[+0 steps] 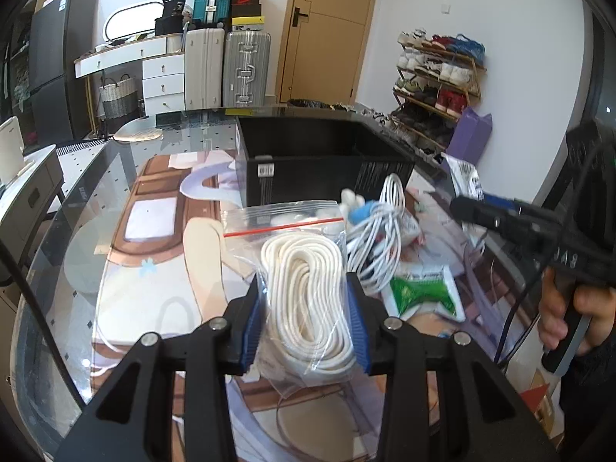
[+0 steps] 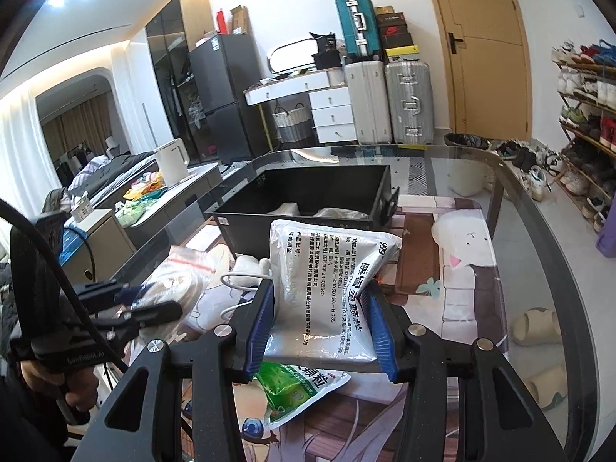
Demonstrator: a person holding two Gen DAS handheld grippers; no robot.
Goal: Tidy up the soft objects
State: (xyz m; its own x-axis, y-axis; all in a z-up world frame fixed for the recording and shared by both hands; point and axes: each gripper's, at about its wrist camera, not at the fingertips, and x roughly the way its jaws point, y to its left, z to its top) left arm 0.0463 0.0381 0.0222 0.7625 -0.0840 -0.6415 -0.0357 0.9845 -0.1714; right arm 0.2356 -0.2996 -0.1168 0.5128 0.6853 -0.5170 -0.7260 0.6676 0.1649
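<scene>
Left wrist view: the left gripper [image 1: 306,304] is clamping a clear zip bag of coiled white rope [image 1: 304,288], blue pads pressing its two sides, the bag's lower end hanging just above the printed mat [image 1: 154,238].
Bin, from the left: the black bin [image 1: 315,161] is standing just beyond the bag, open at the top.
Still on the mat: a bundle of white cable [image 1: 381,231] and a green sachet [image 1: 423,292] are lying beside the held bag.
Right wrist view: the right gripper [image 2: 321,323] is squeezing a white medicine pouch [image 2: 327,288], held up and tilted above the green sachet [image 2: 300,389].
Bin, from the right: the black bin [image 2: 308,196] is sitting straight ahead, already holding a couple of pale items at its bottom.
Other tool: the left gripper [image 2: 146,308] is showing at the left edge, near the rope bag.
Doing it well: I'd be lifting each load clear over the near wall before letting go, one hand at a time so the tools aren't crowding, keeping the slack rope bag from snagging the rim.
</scene>
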